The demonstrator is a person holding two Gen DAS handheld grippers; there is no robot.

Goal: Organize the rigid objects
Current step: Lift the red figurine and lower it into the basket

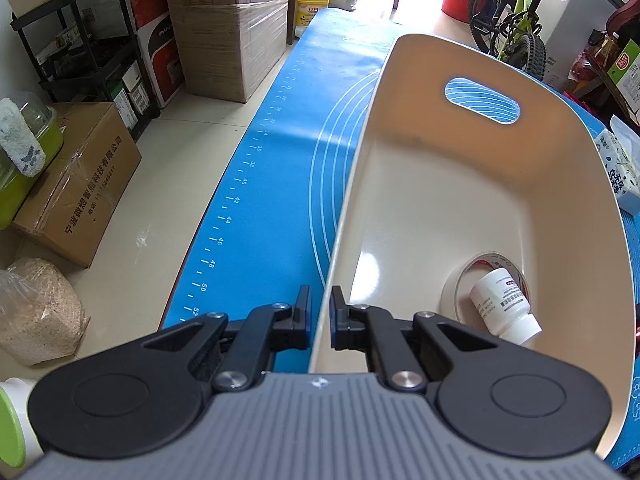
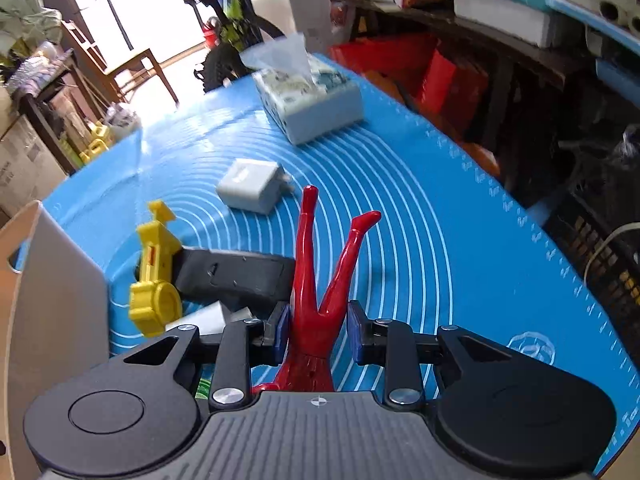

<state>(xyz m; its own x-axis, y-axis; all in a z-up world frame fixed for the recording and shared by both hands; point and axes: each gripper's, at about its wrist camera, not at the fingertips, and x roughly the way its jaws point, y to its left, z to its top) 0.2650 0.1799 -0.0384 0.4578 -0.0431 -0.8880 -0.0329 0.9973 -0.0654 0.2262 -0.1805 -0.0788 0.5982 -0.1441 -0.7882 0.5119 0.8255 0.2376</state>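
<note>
- The red figurine (image 2: 316, 280) is glossy, with two slim legs: one points straight away from the camera, the other splays to the right with a bent foot. Its torso shows dark web-like lines near the right gripper's body.
- The right gripper (image 2: 318, 330) points steeply down over the blue mat (image 2: 440, 240). The figurine's hips sit between its blue pads; the left pad touches the figure, while a thin gap seems to remain at the right pad, so a firm clamp cannot be confirmed.
- The left gripper (image 1: 320, 316) also tilts steeply down, its jaws pressed together on the near rim of the cream plastic bin (image 1: 480, 184), one finger outside the wall and one inside.
- Inside the bin lie one roll of tape (image 1: 486, 280) and one white pill bottle (image 1: 506, 306), the bottle lying on its side within the roll's ring.
- On the mat beyond the figurine: one yellow toy part (image 2: 154, 276), one black remote-like case (image 2: 236, 276) touching it, one white charger plug (image 2: 254, 186), one tissue pack (image 2: 308, 98).
- Two grippers, one bin with a single handle slot in view.
</note>
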